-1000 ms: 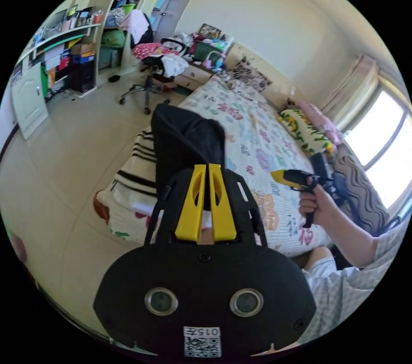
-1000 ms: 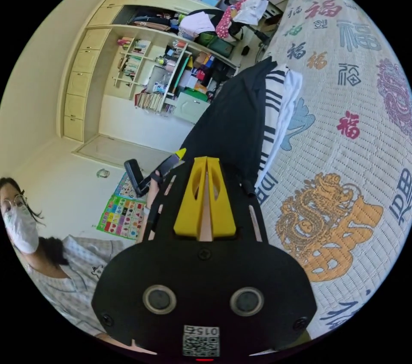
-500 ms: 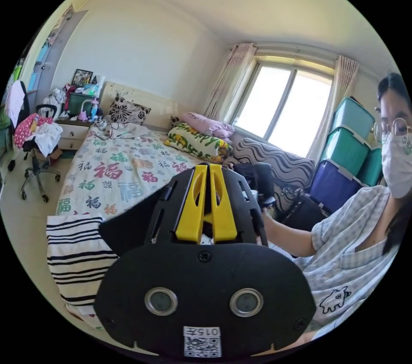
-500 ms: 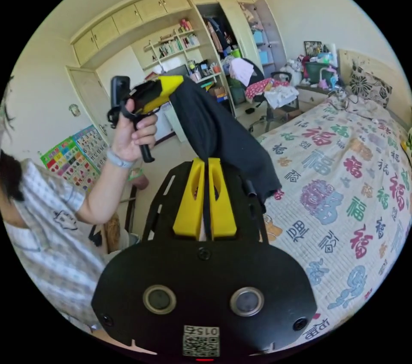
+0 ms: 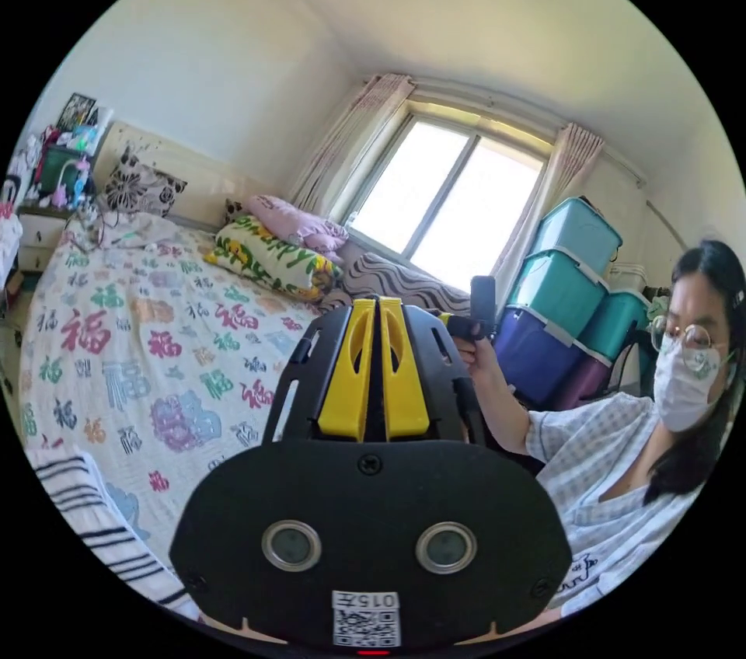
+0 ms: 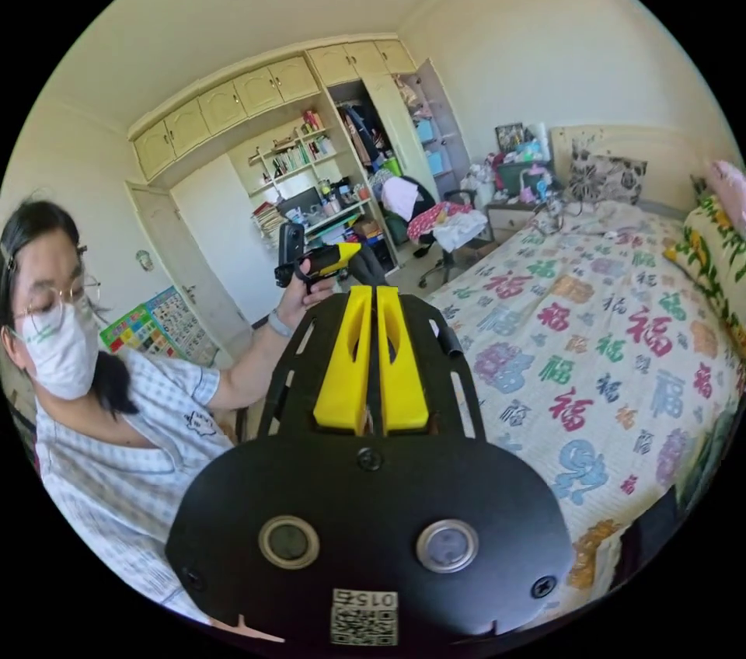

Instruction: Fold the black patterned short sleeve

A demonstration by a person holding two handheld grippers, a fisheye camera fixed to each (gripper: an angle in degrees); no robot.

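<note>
— While the left gripper view looks past its own jaws, what turns up?
— The left gripper (image 5: 378, 305) has its yellow jaws pressed together. The bed (image 5: 116, 348) lies at 9 o'clock, its cover printed with large 福 characters. A striped cloth (image 5: 85, 503) sits on its corner at 8. The window (image 5: 435, 200) is at 1 and the stacked storage boxes (image 5: 567, 263) at 3. A hand (image 5: 475, 354) holds the right gripper (image 5: 454, 323) just behind the jaws, tip hidden.
— And the right gripper view?
— Its jaws meet too, with a thin dark line between; whether that is cloth I cannot tell. Just above them, the black patterned short sleeve (image 6: 367, 269) hangs from the left gripper's tip. Bookshelves (image 6: 303, 162) stand at 12, with a chair (image 6: 447, 224) heaped with clothes nearby
</note>
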